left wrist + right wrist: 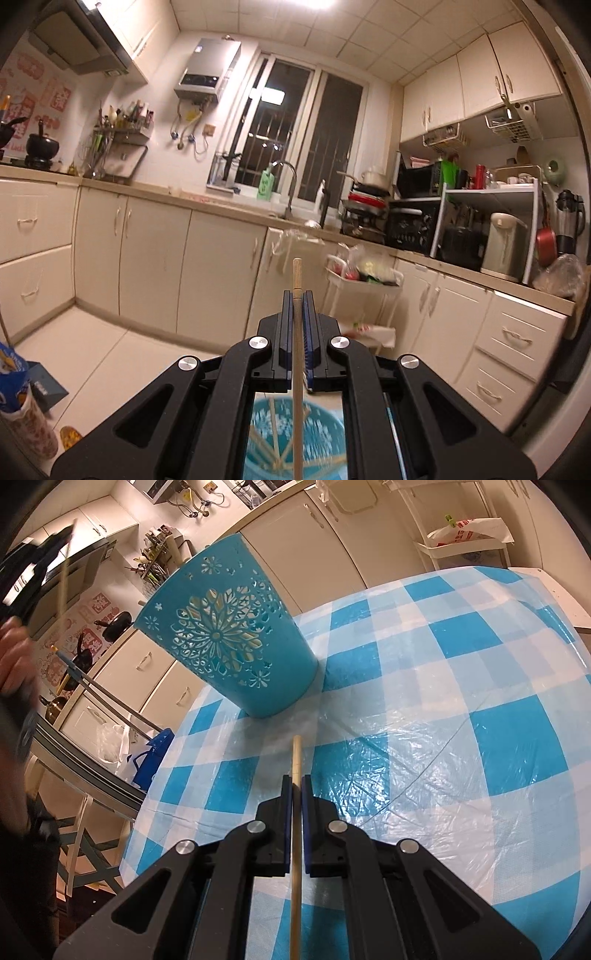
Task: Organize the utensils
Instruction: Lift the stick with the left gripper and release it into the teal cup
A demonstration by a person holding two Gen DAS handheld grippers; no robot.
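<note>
We hold one wooden stick tight in our left tongs. Our right tongs squeeze another stick above the checked surface. The blue cup stands close

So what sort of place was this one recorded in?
A home kitchen, most likely: cream cabinets under a counter with a sink faucet, a wall-mounted water heater, and a microwave among countertop appliances.
</note>
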